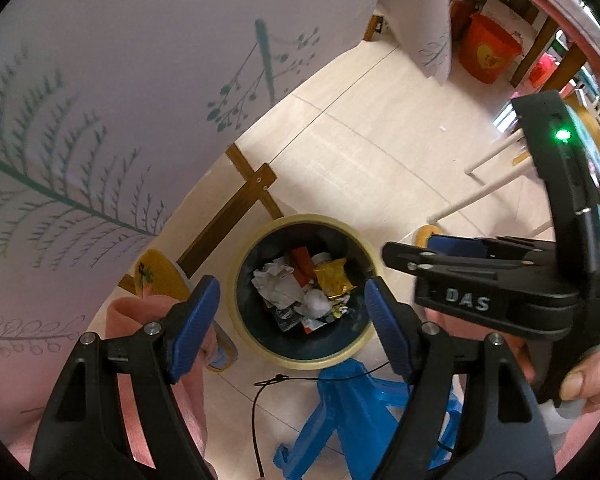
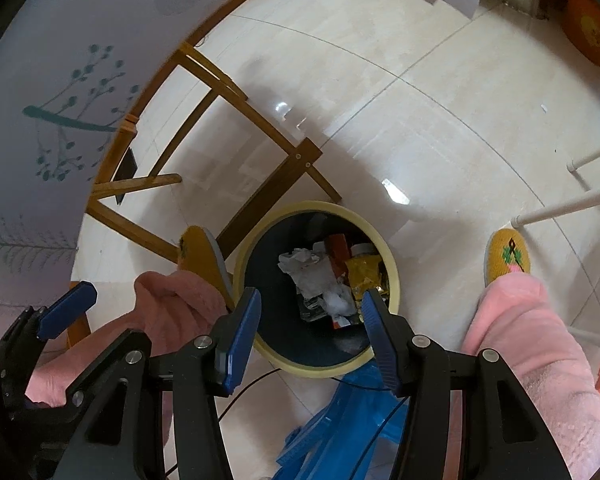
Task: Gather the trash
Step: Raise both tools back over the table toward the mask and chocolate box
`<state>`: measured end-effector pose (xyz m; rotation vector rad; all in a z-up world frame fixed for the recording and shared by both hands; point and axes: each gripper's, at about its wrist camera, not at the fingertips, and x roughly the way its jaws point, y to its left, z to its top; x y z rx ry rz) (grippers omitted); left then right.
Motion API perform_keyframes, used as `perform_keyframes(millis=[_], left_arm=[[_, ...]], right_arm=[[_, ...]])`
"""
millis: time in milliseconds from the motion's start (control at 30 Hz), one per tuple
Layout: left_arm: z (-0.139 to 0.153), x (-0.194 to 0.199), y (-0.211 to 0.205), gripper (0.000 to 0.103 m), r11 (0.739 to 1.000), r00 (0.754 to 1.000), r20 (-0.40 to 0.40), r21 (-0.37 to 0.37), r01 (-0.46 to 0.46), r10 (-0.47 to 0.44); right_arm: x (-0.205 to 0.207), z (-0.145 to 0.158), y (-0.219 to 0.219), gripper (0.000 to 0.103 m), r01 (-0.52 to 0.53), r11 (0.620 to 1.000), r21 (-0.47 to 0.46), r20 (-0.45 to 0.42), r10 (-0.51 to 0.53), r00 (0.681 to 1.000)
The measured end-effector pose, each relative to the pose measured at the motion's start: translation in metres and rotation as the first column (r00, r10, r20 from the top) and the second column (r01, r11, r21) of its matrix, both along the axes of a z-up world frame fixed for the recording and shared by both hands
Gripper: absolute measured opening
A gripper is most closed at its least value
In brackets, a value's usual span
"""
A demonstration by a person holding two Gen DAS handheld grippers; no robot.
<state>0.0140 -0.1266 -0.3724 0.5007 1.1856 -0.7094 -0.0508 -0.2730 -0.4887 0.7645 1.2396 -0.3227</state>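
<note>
I'm holding my left gripper [image 1: 292, 328] and right gripper [image 2: 309, 334] over the round cream-rimmed trash bin [image 2: 396, 280], both spread apart, gripping nothing (crumpled paper and wrappers [image 1: 300, 290] lying inside).

glossy cream floor tiles [image 2: 440, 92] with thin grout lines reflect bright patches of light. a pale tablecloth [image 1: 100, 100] printed with teal ferns and sprigs hangs at left, over a wooden frame of crossed brown bars [image 2: 204, 128]. white chair legs [image 2: 572, 204] angle in from the right. a red bucket [image 1: 488, 48] stands far back.
</note>
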Motion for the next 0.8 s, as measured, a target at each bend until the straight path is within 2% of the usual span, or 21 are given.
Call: perform_keyframes(millis=[200,433,600,800], left_arm=[[0.032,-0.014,0.008,0.073,0.998,0.999,-0.031,-0.054,0.015,-0.017],[0.076,-0.027,0.029,0.073,0.994,1.0,-0.008,-0.111,-0.002,0.001],[0.113,-0.021,0.046,0.073,0.985,0.999,0.013,-0.164,-0.049,0.051],[0.175,-0.002,0.061,0.073,0.966,0.992,0.05,-0.24,-0.1,0.116]], right_arm=[[-0.008,0.03,0.009,0.054,-0.023,0.999,-0.023,0.038,0.024,0.999],[-0.027,0.084,0.019,0.054,-0.038,0.998,-0.053,0.086,0.042,0.995],[-0.037,0.132,0.017,0.054,-0.013,0.998,-0.069,0.143,0.022,0.99],[-0.033,0.198,0.013,0.054,-0.003,0.996,-0.091,0.236,0.024,0.972]])
